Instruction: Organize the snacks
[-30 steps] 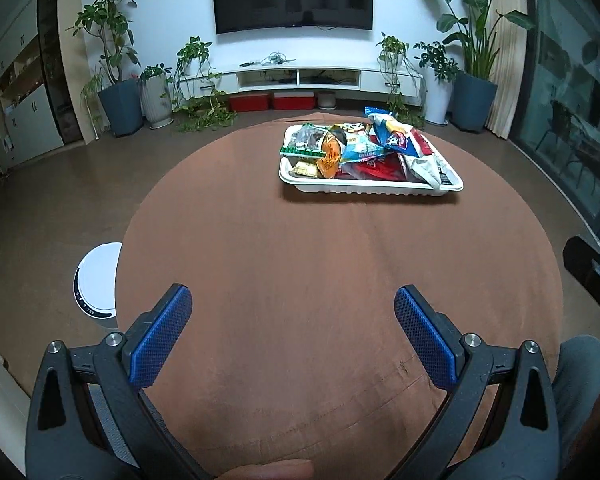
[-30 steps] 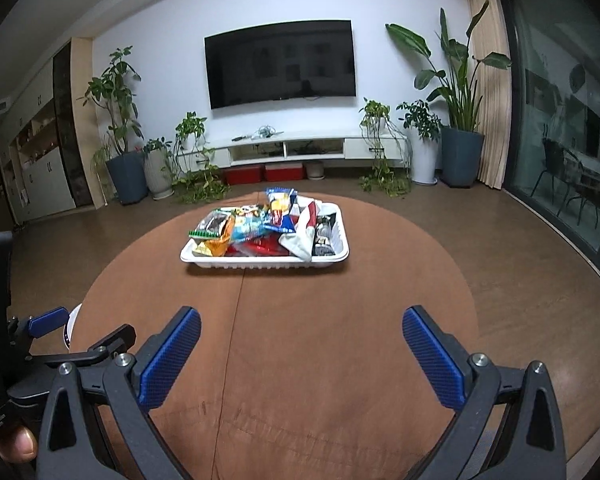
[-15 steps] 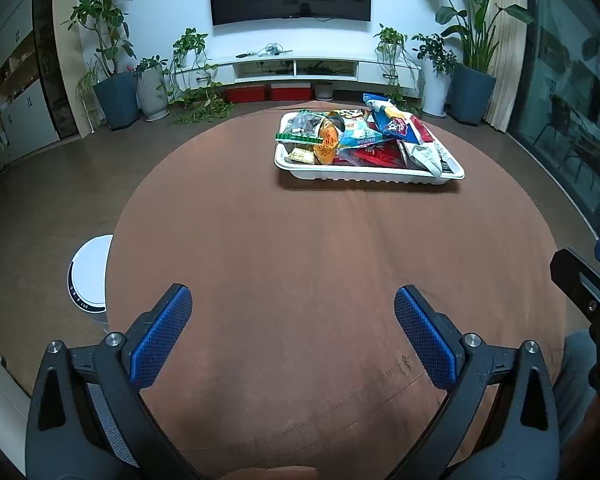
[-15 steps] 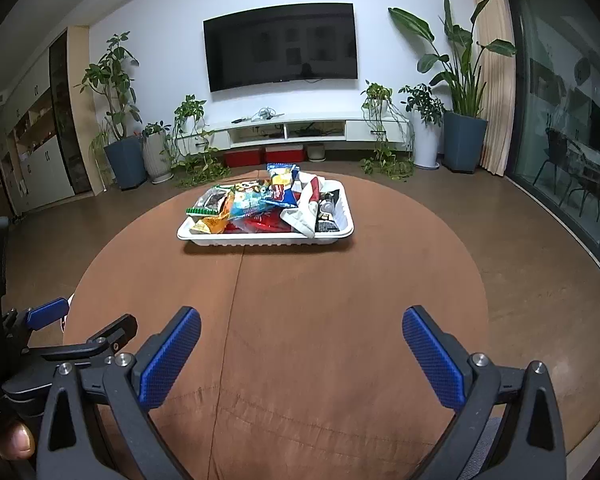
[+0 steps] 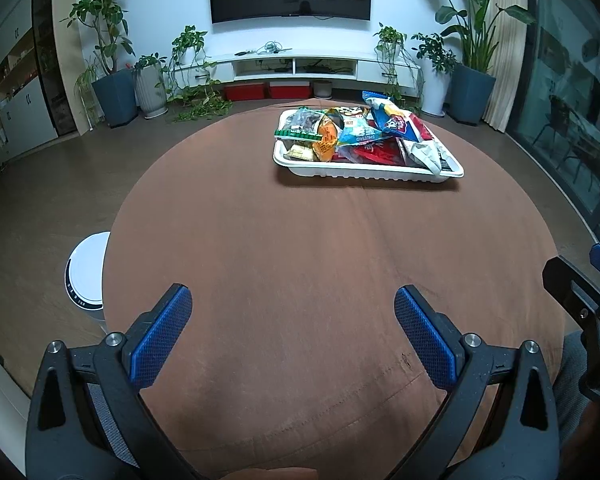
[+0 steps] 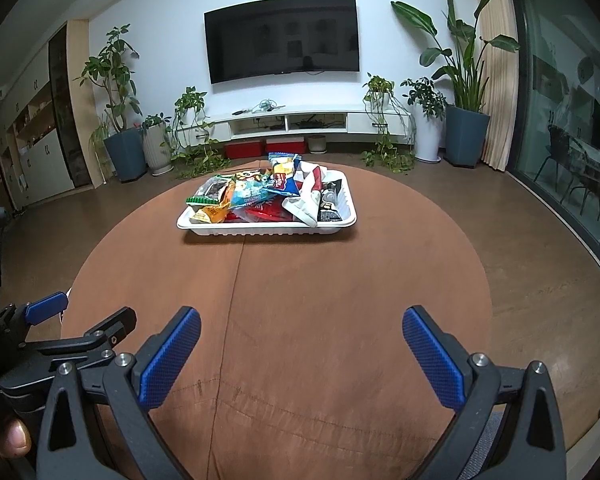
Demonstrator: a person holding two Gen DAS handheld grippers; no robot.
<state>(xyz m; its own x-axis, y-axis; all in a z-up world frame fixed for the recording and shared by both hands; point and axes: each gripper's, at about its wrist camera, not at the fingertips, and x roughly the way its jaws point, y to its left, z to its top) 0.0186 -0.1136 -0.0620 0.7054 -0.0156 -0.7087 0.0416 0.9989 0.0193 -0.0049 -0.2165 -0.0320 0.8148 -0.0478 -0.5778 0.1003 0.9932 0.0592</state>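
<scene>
A white tray [image 5: 364, 171] piled with several snack packets [image 5: 356, 132] stands on the far part of the round brown table [image 5: 300, 260]. It also shows in the right wrist view [image 6: 268, 231] with its packets [image 6: 260, 194]. My left gripper [image 5: 292, 312] is open and empty above the near table edge, far from the tray. My right gripper [image 6: 300, 332] is open and empty, also near the front edge. Each gripper shows at the side of the other's view.
A white round stool or bin [image 5: 86, 272] stands on the floor left of the table. Potted plants [image 6: 120, 120], a low white TV cabinet [image 6: 312, 122] and a wall TV [image 6: 282, 38] line the far wall. Glass doors [image 6: 572, 120] are at right.
Both grippers have moved slightly forward and tilted, so the tray sits a little lower and nearer in both views. Both jaws stay open.
</scene>
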